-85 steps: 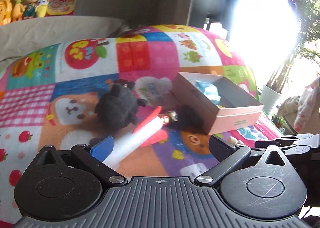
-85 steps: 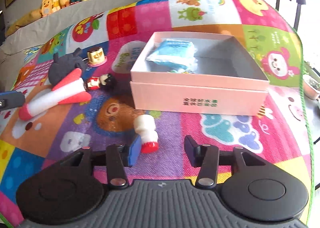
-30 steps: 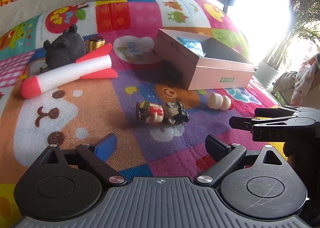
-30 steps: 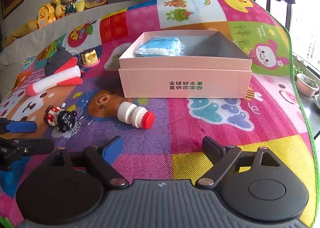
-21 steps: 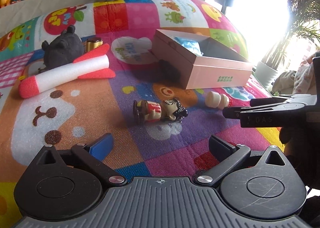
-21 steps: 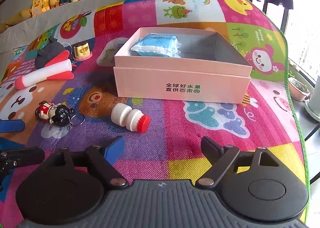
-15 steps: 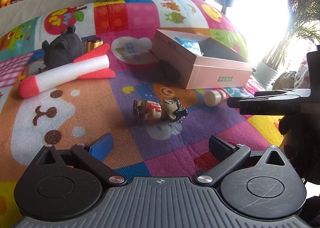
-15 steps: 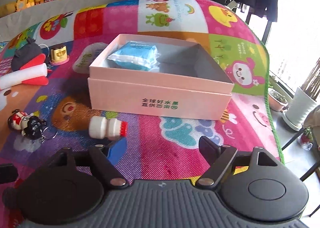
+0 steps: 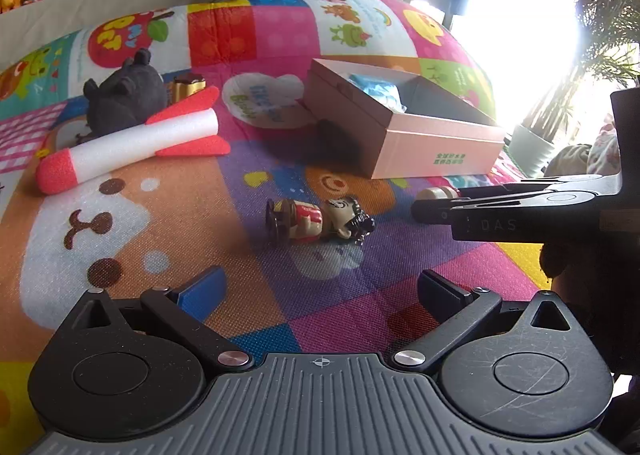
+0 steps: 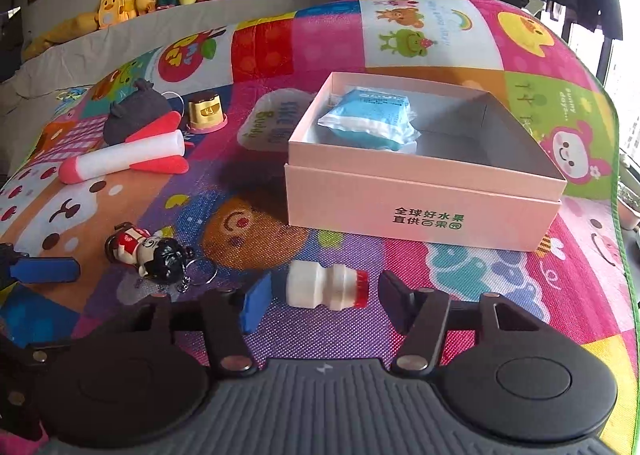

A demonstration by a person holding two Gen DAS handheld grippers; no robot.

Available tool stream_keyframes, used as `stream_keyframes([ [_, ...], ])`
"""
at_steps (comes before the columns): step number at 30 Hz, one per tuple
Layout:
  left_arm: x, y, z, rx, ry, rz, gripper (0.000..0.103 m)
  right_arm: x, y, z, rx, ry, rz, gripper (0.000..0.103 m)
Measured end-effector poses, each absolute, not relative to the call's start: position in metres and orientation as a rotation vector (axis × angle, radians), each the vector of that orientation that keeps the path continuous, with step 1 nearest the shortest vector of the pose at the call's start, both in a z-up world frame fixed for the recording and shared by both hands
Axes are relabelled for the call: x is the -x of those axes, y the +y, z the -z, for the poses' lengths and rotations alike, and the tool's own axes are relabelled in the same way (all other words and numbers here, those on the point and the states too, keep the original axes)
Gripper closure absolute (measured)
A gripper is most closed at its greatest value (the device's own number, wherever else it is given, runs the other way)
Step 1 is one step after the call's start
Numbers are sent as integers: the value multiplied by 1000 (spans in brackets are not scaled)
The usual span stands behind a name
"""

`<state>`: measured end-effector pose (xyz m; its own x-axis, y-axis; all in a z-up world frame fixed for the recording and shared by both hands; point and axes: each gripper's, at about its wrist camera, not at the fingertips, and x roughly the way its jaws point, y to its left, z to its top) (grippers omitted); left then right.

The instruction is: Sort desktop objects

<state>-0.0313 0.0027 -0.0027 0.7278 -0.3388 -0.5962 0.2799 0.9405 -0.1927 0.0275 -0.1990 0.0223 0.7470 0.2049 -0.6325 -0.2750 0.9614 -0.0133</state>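
Two grippers work over a patchwork play mat [image 10: 460, 279]. The right gripper [image 10: 316, 295] is closing, its fingers either side of a small white bottle with a red cap [image 10: 326, 289] that lies on its side on the mat; a gap shows at each pad, so it is not yet gripped. The left gripper [image 9: 320, 291] stands wide open with nothing between its fingers, low over the mat, near a little doll keyring [image 9: 320, 221]. Beyond the bottle sits an open pink box [image 10: 420, 201] holding a blue packet [image 10: 370, 121]. Farther left lie a foam rocket [image 10: 128, 159], a dark plush toy [image 10: 136, 115] and a gold stamp [image 10: 206, 111].
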Motion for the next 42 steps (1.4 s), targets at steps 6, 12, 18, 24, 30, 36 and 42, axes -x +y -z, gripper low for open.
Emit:
stream_keyframes([
  [6,31,-1,3,65,681,330,0,-24,-208,-22,72,686,-264,60],
  [12,31,-16,5,-42,706,295,0,0,-225,-22,73,668,-234,60],
  [18,31,-26,6,-99,727,257,0,24,-242,-12,104,624,-190,60],
  [24,24,-27,-1,-73,774,232,0,26,-247,-11,80,615,-194,50],
  [30,11,-38,-14,-47,678,198,0,30,-252,-13,41,584,-206,40],
  [36,-18,-35,-6,7,738,170,24,27,-247,-11,66,607,-213,38],
  [42,-17,-36,-6,-7,716,210,30,23,-246,-11,73,630,-219,38],
])
